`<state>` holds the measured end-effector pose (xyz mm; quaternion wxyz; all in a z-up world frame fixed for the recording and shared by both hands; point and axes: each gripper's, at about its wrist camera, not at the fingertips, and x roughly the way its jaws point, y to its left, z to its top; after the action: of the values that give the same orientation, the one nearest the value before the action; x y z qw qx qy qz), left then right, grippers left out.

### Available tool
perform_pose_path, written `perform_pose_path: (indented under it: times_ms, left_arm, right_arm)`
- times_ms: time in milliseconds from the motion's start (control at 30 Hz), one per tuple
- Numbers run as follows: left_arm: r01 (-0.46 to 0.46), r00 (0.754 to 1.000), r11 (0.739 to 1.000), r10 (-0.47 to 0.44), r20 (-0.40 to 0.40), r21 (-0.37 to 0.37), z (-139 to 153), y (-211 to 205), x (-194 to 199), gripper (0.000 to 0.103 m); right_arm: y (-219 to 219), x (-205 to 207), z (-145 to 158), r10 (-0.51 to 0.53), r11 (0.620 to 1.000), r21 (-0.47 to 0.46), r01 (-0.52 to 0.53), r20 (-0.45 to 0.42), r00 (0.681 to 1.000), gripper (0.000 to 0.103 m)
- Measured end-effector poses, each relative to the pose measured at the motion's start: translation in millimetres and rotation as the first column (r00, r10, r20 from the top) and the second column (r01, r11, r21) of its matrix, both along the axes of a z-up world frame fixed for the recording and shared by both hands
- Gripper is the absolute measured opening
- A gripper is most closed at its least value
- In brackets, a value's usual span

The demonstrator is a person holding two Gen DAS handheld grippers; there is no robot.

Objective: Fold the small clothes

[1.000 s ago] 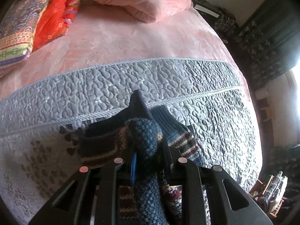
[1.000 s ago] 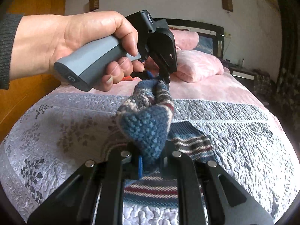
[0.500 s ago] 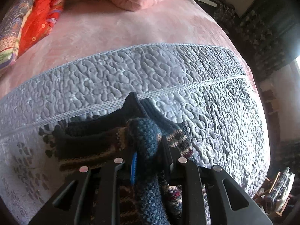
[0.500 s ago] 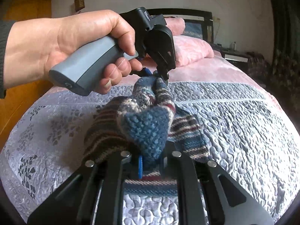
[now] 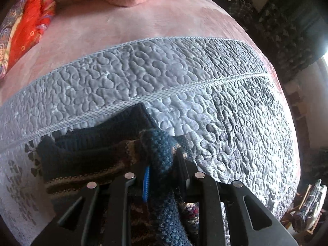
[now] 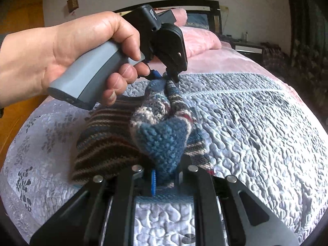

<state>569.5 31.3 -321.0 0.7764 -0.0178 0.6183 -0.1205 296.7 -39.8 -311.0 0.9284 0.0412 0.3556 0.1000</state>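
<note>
We see a knitted sock [image 6: 164, 137], blue at the toe with striped bands of cream, red and brown further up, stretched in the air between the two claws above the bed. The right claw [image 6: 164, 181] is closed tight on the blue toe end, the wool bunched between its fingers beside a blue pad. The left claw [image 6: 171, 78] pinches the other end of the same sock; from its own camera the left claw [image 5: 162, 170] is likewise clamped on blue knit that runs down between its fingers. A hand [image 6: 67, 57] grips the grey handle of the left claw.

Under the raised sock a second sock [image 6: 102, 141], dark with brown and tan stripes, lies flat on the grey quilt [image 6: 256, 127]; in the left view its dark ribbed cuff [image 5: 114, 127] reaches to the corded seam of the quilt. Both socks sit near the foot of the bed, roughly midway between its side edges.

Beyond the quilt a pink blanket [image 5: 127, 26] covers the bed towards the headboard, with a pink pillow [image 6: 201, 41] on it and a red patterned cloth [image 5: 26, 30] at the far left edge.

We see no basket or box holding clothes.
</note>
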Motion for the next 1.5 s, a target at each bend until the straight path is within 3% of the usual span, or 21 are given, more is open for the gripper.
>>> perform_pose_path:
  times_ms: [300,467,633,700,833,933,1067,1100,1200,1267,1400,1500]
  left_arm:
    - [-0.008,0.999,1.0,0.008,0.032,0.029,-17,-18,-4,0.022]
    - [-0.009,0.996,0.997,0.002,0.089,0.08,-24,-29,-12,0.022]
    - [-0.039,0.986,0.998,0.029,0.166,0.054,-26,-27,-13,0.028]
    - [-0.042,0.983,0.999,0.036,0.18,0.029,-26,-24,-12,0.028]
    - [-0.034,0.969,0.999,0.042,0.243,-0.033,-15,-12,-17,0.042]
    - [-0.032,0.96,0.997,0.051,0.277,-0.072,0,3,-21,0.047]
    - [-0.012,0.959,0.991,0.049,0.278,-0.134,18,28,-31,0.056]
    - [-0.008,0.96,0.989,0.049,0.276,-0.147,21,33,-35,0.056]
    - [0.019,0.968,0.971,0.042,0.248,-0.24,28,61,-57,0.056]
    - [0.039,0.974,0.943,0.038,0.221,-0.331,29,84,-79,0.056]
    - [0.043,0.989,0.883,0.03,0.147,-0.467,11,121,-116,0.056]
    - [0.004,0.994,0.841,0.057,0.096,-0.541,-5,141,-130,0.056]
  right_arm:
    - [-21,3,-24,0.017,0.998,0.069,-0.012,-0.077,0.997,0.011]
    - [-43,8,-43,0.066,0.978,0.206,-0.033,-0.153,0.986,0.011]
    - [-62,16,-63,0.121,0.941,0.335,-0.044,-0.211,0.97,0.014]
    - [-68,19,-69,0.154,0.919,0.391,-0.056,-0.222,0.963,0.019]
    - [-81,31,-81,0.198,0.854,0.518,-0.037,-0.26,0.945,0.03]
    - [-93,38,-87,0.232,0.797,0.604,-0.019,-0.277,0.932,0.038]
    - [-99,51,-92,0.309,0.711,0.703,-0.013,-0.296,0.904,0.069]
    - [-100,57,-94,0.343,0.679,0.734,-0.012,-0.303,0.889,0.069]
    - [-103,83,-99,0.429,0.602,0.799,-0.006,-0.317,0.846,0.069]
    - [-104,103,-101,0.474,0.564,0.826,0.003,-0.327,0.817,0.07]
    - [-97,141,-103,0.555,0.544,0.839,-0.008,-0.353,0.753,0.07]
    - [-89,166,-108,0.581,0.555,0.832,-0.008,-0.381,0.719,0.068]
